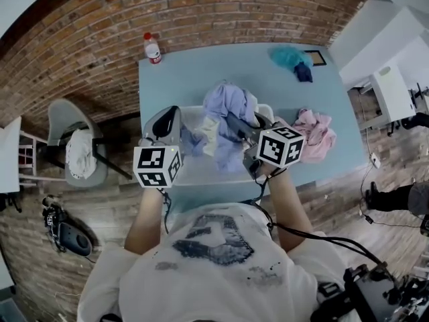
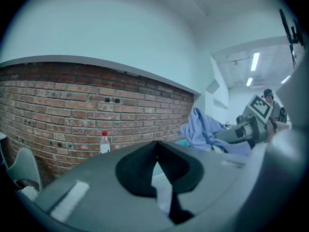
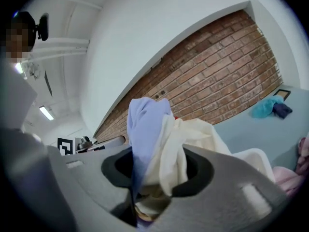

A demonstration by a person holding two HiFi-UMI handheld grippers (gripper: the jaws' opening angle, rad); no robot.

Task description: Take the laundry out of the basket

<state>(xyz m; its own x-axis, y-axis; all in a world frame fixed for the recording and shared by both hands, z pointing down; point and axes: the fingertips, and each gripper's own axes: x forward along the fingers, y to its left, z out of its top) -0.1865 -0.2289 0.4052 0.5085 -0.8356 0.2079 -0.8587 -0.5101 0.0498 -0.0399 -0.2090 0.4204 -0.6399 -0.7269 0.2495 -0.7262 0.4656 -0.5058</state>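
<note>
Laundry hangs from the right gripper (image 1: 234,125) (image 3: 157,170), held over the white basket (image 1: 201,178) at the near edge of a pale blue table (image 1: 201,69). The jaws stand part-way closed and clamp two pieces together: a lavender garment (image 1: 228,99) (image 3: 145,124) and a cream garment (image 1: 211,131) (image 3: 193,139). Both are bunched between the pads. The lavender one billows out beyond the fingertips and the cream one spills to its right. From above, the loose ends trail down toward the basket, where a blue piece (image 1: 194,141) lies against the left side.

The left gripper (image 1: 169,118) (image 2: 156,151) is at the basket's left end with its jaws pressed together. A white patch shows through the gap beneath the tips, but what it is cannot be told.

A pink garment (image 1: 315,133) lies on the table just right of the basket. A teal cloth (image 1: 289,57) and a dark blue cloth (image 1: 303,72) lie together at the far right corner. A clear bottle (image 1: 153,47) (image 2: 105,143) with a red cap stands at the far left corner before the brick wall (image 1: 80,39).

No writing can be read: the bottle's label is too small, and the cubes on the grippers carry only black-and-white square patterns.
</note>
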